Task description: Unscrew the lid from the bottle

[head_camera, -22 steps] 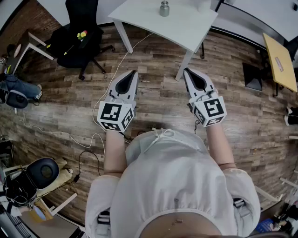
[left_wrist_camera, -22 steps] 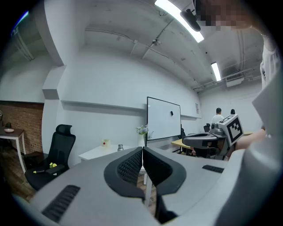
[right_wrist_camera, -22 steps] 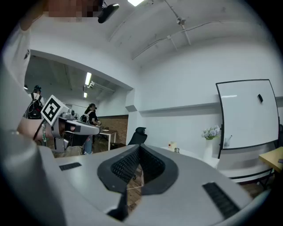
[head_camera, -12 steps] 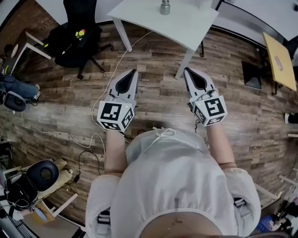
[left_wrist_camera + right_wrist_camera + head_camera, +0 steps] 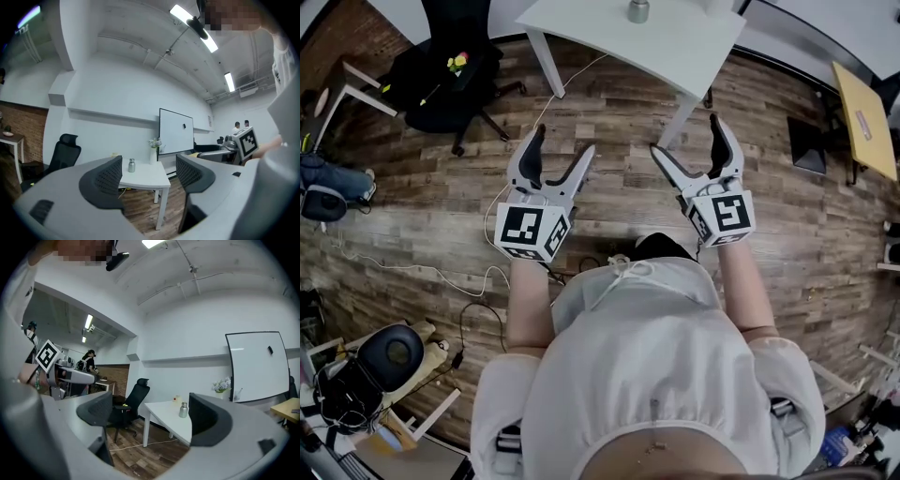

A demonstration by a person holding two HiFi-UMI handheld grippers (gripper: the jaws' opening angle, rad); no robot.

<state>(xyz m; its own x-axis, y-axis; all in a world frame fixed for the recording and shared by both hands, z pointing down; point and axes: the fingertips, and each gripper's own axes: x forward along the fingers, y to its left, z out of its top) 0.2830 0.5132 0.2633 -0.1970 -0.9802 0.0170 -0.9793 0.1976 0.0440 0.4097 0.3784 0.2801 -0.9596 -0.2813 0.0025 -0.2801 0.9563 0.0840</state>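
Floor: wood planks (image 5: 609,197); the person stands on them, well short of the work, with a cable (image 5: 499,208) trailing underfoot.
Table: white table (image 5: 675,47) ahead of the person, a corner turned toward them. It likely serves as the work surface, so both arms are aimed at it.
Office chair: black office chair (image 5: 450,75) to the table's left, clear of the path.
Left gripper: left gripper (image 5: 564,142) held out at waist height with its jaws spread wide and nothing between the pads. It points at the table, probably made ready to steady the bottle's body.
Right gripper: right gripper (image 5: 684,136) level with the other, jaws fully spread and empty, probably readied for the cap.
Bottle: small metal bottle (image 5: 637,10) upright on the far part of the table, well apart from both grippers and touched by neither.
Lid: lid (image 5: 184,404) appears seated on the bottle; unscrewing has not begun, and the approach comes first.
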